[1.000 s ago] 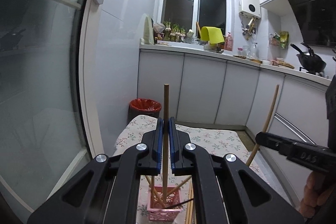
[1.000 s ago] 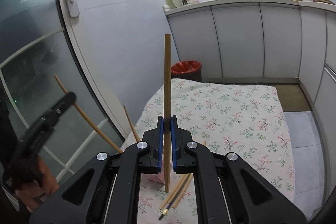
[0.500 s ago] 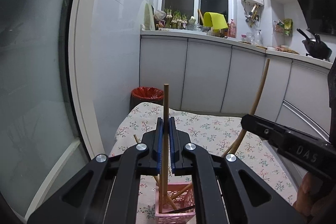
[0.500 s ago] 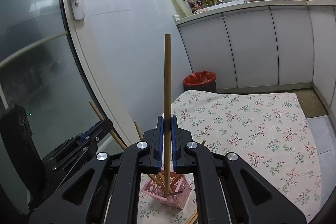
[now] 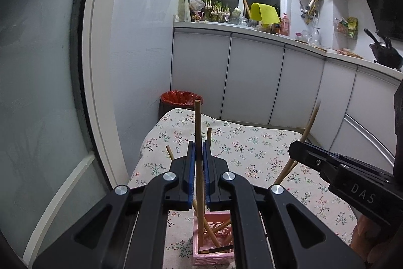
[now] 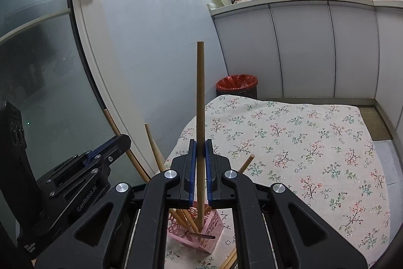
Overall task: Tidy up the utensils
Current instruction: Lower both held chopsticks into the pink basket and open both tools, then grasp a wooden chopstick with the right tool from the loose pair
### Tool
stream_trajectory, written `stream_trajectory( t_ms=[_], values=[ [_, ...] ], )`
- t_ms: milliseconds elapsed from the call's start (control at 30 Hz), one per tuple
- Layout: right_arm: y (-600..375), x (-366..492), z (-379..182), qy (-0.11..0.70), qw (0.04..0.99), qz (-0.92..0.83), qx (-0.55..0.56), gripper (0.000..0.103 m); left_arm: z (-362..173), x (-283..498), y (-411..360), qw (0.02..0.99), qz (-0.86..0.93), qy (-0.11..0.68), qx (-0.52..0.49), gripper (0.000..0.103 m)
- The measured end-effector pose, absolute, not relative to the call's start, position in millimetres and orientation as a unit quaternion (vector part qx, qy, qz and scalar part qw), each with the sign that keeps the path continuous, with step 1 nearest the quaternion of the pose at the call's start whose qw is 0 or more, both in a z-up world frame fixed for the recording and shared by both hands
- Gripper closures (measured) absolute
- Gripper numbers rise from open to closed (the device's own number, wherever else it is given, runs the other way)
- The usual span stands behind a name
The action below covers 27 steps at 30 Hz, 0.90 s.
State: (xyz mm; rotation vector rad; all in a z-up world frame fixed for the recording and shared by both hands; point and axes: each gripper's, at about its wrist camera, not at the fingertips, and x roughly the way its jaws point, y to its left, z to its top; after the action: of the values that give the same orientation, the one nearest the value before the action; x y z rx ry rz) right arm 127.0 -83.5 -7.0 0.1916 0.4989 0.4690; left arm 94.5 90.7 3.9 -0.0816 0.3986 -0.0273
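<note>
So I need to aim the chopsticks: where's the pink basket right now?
The pink basket sits on the floral cloth at its near edge, low in both wrist views, right beneath both grippers' tips.

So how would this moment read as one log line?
left gripper: shut on chopstick | right gripper: opening, chopstick between fingers | both tips in pink basket | spare chopsticks on cloth
</note>
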Motion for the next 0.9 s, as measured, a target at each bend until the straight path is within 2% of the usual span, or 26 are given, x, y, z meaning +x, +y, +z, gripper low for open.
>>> stream_trajectory(
  t_ms=[200,233,300,367,467,567,700,833,900],
  values=[
    [-86.1,126.7,-4.7,0.248,0.933,0.243,0.096,0.082,9.8,91.8,90.2,0.976,-0.007,0.212,-0.049,0.094],
    [-86.6,125.4,-3.5,0.248,0.933,0.244,0.095,0.082,10.5,90.7,90.4,0.975,-0.008,0.215,-0.050,0.092],
    [-89.2,122.5,-0.3,0.247,0.933,0.245,0.095,0.079,11.7,87.9,90.5,0.974,-0.008,0.219,-0.051,0.073],
    [-93.3,119.2,3.2,0.245,0.932,0.247,0.098,0.074,13.5,84.2,89.8,0.974,-0.005,0.221,-0.051,0.070],
    [-101.9,112.2,12.2,0.236,0.935,0.245,0.098,0.073,16.6,78.7,89.3,0.972,0.004,0.230,-0.052,0.069],
    [-114.8,106.0,20.5,0.232,0.938,0.237,0.102,0.071,20.0,72.1,90.1,0.970,0.009,0.234,-0.060,0.058],
    [-140.5,100.4,28.2,0.237,0.940,0.218,0.110,0.063,19.0,65.9,89.5,0.964,0.013,0.257,-0.062,0.050],
    [-161.0,105.5,25.7,0.273,0.933,0.200,0.119,0.058,7.7,67.0,93.4,0.950,0.017,0.302,-0.073,0.043],
    [-170.6,108.5,19.7,0.297,0.927,0.193,0.127,0.054,0.6,67.3,97.2,0.944,0.022,0.320,-0.078,0.032]
  ],
)
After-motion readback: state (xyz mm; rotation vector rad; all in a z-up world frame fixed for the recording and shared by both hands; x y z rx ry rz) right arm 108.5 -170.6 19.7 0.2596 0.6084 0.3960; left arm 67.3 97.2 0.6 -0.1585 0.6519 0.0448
